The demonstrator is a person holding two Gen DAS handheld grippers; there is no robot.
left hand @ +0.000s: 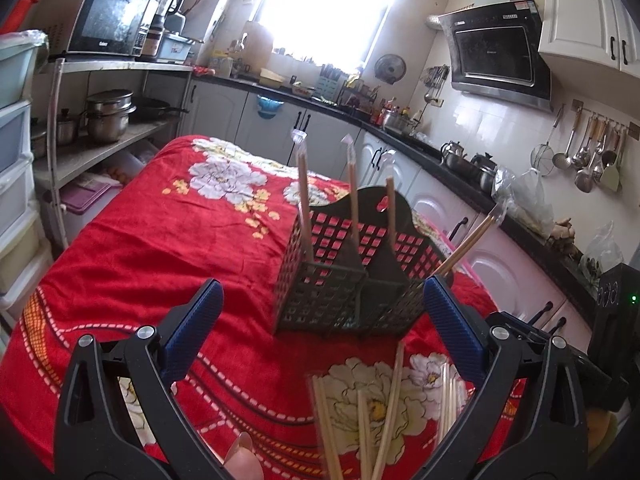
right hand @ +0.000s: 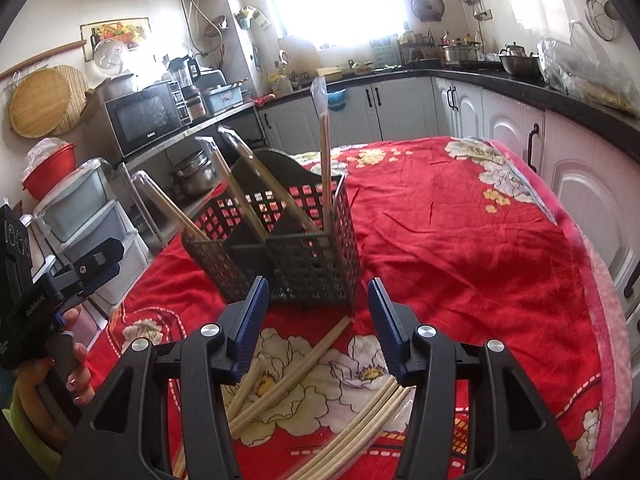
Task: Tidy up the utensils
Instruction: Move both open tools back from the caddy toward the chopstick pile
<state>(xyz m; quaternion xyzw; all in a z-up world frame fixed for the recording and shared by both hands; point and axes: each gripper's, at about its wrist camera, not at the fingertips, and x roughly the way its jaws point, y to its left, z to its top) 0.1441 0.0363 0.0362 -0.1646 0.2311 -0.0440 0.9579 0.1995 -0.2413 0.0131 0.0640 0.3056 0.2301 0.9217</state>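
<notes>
Chopsticks [right hand: 280, 380]: slender, pale wooden sticks

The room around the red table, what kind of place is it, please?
Most likely a home kitchen. A microwave sits on a shelf, a range hood hangs on the tiled wall, and ladles hang from a rail above the dark counter.

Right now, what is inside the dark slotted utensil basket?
Four wrapped chopstick pairs stand or lean in the basket, spread over its compartments. Their lower ends are hidden behind the lattice walls, as is most of the basket floor.
</notes>
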